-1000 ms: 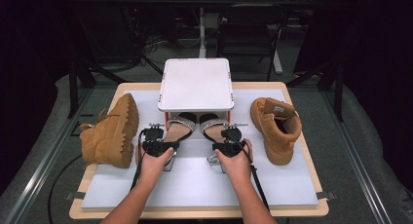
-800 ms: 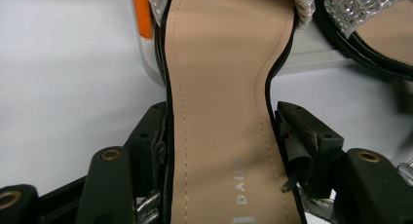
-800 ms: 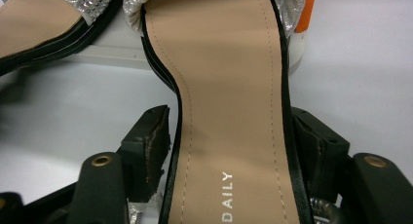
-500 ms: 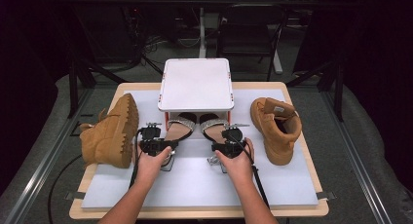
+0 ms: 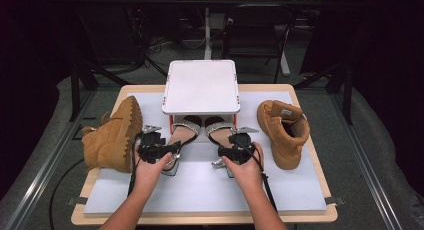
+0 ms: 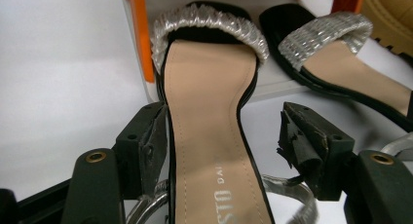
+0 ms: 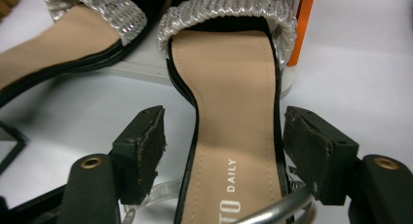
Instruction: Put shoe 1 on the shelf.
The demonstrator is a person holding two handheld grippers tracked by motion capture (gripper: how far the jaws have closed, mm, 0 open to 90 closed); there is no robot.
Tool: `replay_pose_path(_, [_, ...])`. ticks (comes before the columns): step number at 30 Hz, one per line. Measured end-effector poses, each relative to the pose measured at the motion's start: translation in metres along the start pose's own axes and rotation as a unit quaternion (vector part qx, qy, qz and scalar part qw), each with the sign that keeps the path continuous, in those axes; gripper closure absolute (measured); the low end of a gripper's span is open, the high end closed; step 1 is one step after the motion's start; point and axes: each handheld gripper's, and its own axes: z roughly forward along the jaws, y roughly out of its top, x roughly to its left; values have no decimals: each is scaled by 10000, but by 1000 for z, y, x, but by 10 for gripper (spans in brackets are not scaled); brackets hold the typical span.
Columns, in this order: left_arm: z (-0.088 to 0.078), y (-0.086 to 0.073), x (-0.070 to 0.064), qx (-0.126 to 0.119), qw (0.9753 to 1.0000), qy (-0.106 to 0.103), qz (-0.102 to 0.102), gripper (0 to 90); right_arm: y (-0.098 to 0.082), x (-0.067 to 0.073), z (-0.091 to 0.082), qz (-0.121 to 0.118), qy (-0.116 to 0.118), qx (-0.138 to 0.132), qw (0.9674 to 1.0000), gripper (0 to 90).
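Both grippers sit low in the middle of the high view, each spread open astride the waist of a sandal. The left gripper brackets the left sandal, one jaw about touching its edge, the other clear. The right gripper straddles the right sandal with gaps both sides. Compared with a second ago, both hands have crept slightly forward, so the jaws now frame the soles (a grasp looks imminent, though nothing is gripped). The sandals' toes are tucked under a white raised shelf at centre, as before. Tan boots lie unmoved at far left and far right on the table.
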Motion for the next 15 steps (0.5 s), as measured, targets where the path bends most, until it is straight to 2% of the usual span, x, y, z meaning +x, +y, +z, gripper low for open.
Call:
replay_pose_path(9, [-26, -5, 1, -305, 9991, -227, 169, 348, -2, 5, -24, -127, 120, -286, 9994, 333])
replay_pose_path(15, [-46, -13, 3, -429, 9981, -242, 374, 362, -8, 5, -44, -261, 179, -604, 9977, 378])
